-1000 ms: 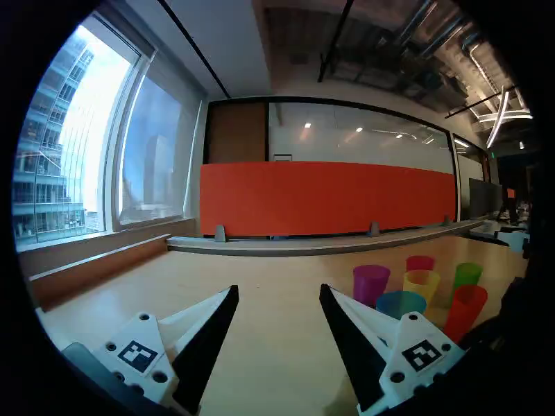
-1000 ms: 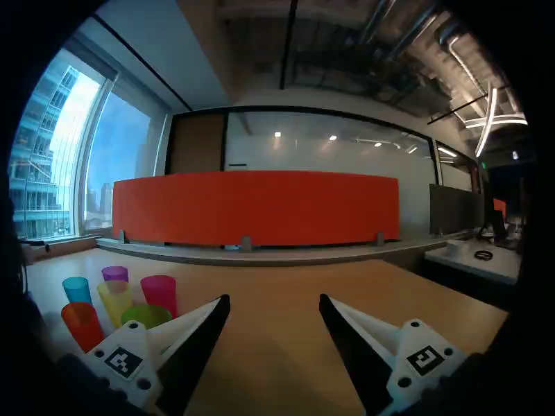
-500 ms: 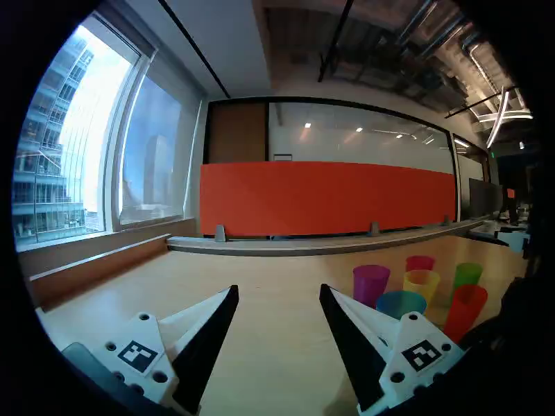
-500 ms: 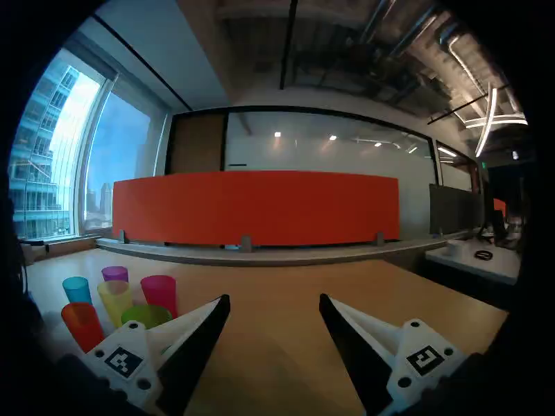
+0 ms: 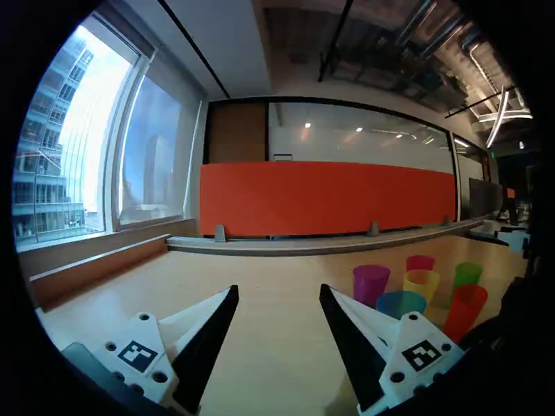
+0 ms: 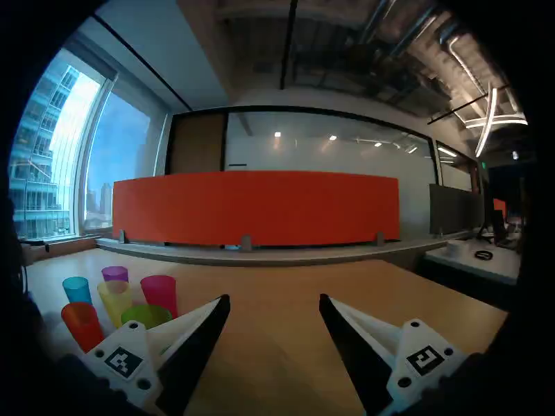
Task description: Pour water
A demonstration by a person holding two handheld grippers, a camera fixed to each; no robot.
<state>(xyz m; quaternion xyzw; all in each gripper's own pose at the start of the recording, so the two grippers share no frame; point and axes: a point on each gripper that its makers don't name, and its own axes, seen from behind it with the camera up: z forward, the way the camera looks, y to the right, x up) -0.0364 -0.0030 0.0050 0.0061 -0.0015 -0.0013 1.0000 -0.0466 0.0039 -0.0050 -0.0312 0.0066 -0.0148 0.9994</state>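
Observation:
Several coloured plastic cups stand upright in a cluster on the wooden table [image 5: 277, 360]. In the left gripper view they sit to the right: purple cup [image 5: 370, 283], blue cup [image 5: 401, 303], yellow cup [image 5: 421, 286], orange cup [image 5: 465, 311], green cup [image 5: 467, 274], pink cup [image 5: 420, 263]. My left gripper [image 5: 278, 299] is open and holds nothing, its right finger just in front of the blue cup. In the right gripper view the cluster lies to the left: orange cup [image 6: 82, 324], blue cup [image 6: 76, 289], yellow cup [image 6: 115, 299], pink cup [image 6: 159, 294], green cup [image 6: 146, 315]. My right gripper [image 6: 273, 304] is open with nothing between its fingers.
An orange partition [image 5: 326, 197] runs along the table's far edge on a grey rail [image 5: 312, 243]. Tall windows [image 5: 76, 159] line the left side. Another desk [image 6: 479, 260] with small items stands to the right in the right gripper view.

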